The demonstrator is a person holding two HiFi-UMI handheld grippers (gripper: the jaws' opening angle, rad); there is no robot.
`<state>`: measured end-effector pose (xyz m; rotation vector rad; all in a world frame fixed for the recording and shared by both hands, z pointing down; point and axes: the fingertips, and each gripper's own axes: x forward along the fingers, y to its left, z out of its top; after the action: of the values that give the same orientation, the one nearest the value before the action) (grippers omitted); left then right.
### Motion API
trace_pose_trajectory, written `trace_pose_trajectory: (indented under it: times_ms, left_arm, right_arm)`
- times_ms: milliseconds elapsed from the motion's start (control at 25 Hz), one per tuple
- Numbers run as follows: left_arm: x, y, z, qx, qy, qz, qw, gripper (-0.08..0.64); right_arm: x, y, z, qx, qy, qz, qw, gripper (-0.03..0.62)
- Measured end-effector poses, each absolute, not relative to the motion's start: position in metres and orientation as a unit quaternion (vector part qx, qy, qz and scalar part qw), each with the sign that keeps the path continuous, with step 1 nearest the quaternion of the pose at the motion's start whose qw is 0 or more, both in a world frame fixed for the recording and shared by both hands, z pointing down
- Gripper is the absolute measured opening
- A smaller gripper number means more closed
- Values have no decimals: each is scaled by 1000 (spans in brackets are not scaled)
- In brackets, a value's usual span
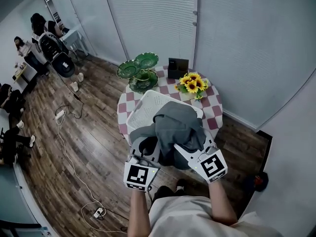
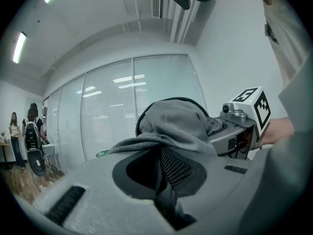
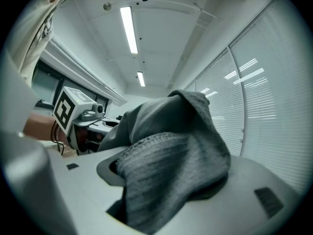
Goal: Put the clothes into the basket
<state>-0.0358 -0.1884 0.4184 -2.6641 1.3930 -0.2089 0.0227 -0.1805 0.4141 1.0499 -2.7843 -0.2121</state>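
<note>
Evenly level, left claw [image 1: 146, 145] and right claw [image 1: 189, 148] both tight on grey garment [image 1: 177, 124].

Left gripper [image 1: 146, 145], right gripper [image 1: 192, 145] level, both clamped

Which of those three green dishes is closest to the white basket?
The front green dish, beside the basket's far rim; the other two sit behind it, toward the blinds.

This looks like an office. Past the left gripper [image 1: 146, 149] stand glass walls with white blinds [image 1: 153, 19]. Far off to its left, people [image 1: 19, 46] sit by desks. Wires [image 1: 63, 144] and a plug strip [image 1: 98, 212] lie on the wood floor [image 1: 98, 132] there. Long lights [image 3: 129, 28] shine overhead.
</note>
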Motion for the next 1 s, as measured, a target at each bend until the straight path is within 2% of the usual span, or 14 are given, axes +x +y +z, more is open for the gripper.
trace_pose_trajectory:
  times_ms: [560,1000]
  left_arm:
    - [-29,-201,434,-893,446,-54,30,46]
    - [-35,-229,413,-905,422,-46,25,46]
  right_arm:
    - [30,-190,423,351,-928,-66,104,279]
    - [23,-214,401,371,-919,-70,112,279]
